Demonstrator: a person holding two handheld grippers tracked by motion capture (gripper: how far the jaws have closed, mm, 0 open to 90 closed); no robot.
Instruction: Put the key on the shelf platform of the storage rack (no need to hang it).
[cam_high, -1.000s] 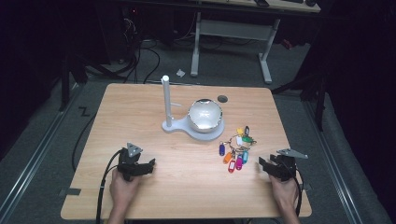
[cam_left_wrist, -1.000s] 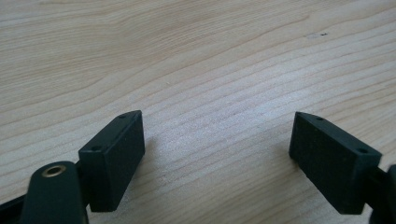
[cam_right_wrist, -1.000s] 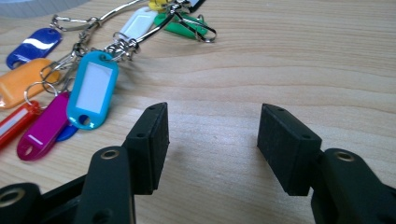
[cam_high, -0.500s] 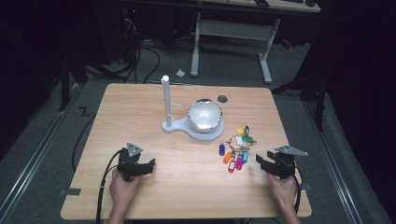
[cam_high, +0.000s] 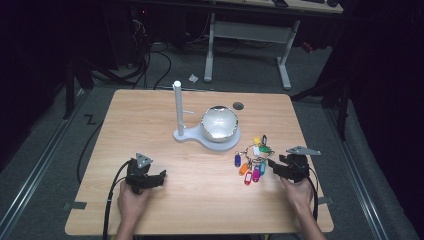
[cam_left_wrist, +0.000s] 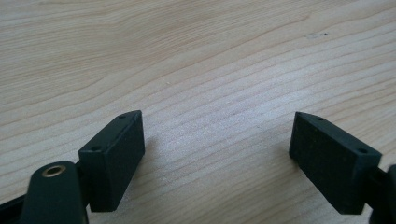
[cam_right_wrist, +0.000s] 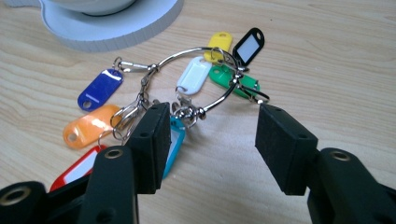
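Two grippers work at a wooden table, one in each of the person's hands near the front edge. The right gripper sits toward the front right corner, just right of a key ring, and points at it; its jaws stand apart with nothing pressed between the pads, though they have just been closing a little. In the right gripper view the ring's lower arc and its clasp lie just ahead of the gap between the jaws, and the left jaw covers part of a teal tag. The ring lies flat on the tabletop, right of centre, just in front of a white base that carries a bowl and an upright post (the post stands at the base's left end). Strung on the ring are coloured tags: blue, orange, red, white, green, yellow and black. The left gripper rests near the front left corner, well apart from the ring, its jaws wide open over bare wood.
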